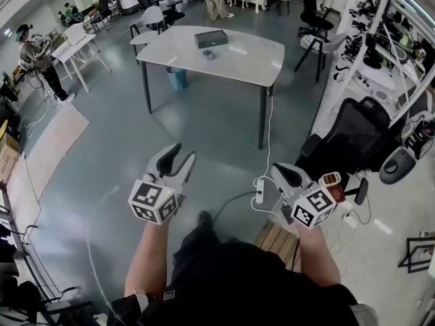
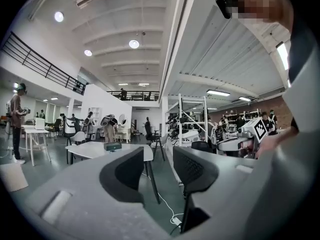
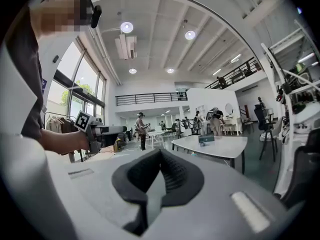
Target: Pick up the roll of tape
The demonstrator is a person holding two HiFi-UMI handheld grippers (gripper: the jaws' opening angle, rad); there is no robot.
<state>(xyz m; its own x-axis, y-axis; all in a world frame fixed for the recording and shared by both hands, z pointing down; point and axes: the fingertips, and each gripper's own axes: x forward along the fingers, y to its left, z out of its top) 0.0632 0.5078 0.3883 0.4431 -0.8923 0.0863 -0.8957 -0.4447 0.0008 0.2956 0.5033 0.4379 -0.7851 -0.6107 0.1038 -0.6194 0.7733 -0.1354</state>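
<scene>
The roll of tape point(image 1: 209, 54) is a small grey ring lying on a white table point(image 1: 245, 60) far ahead, just in front of a dark box point(image 1: 211, 39). Both grippers are held level over the floor, well short of the table. My left gripper point(image 1: 185, 152) is open, with nothing between its jaws; in the left gripper view its gap point(image 2: 157, 171) frames the floor, with the table point(image 2: 90, 150) at the left. My right gripper point(image 1: 277, 170) is shut on nothing. In the right gripper view the tape point(image 3: 202, 144) shows as a speck below the box point(image 3: 206, 138).
A blue bin point(image 1: 177, 78) stands under the table. A black office chair point(image 1: 353, 138) and shelving fill the right side. A power strip point(image 1: 259, 190) with a white cable lies on the floor near a wooden pallet point(image 1: 275, 240). People stand at other tables point(image 1: 78, 43) further back.
</scene>
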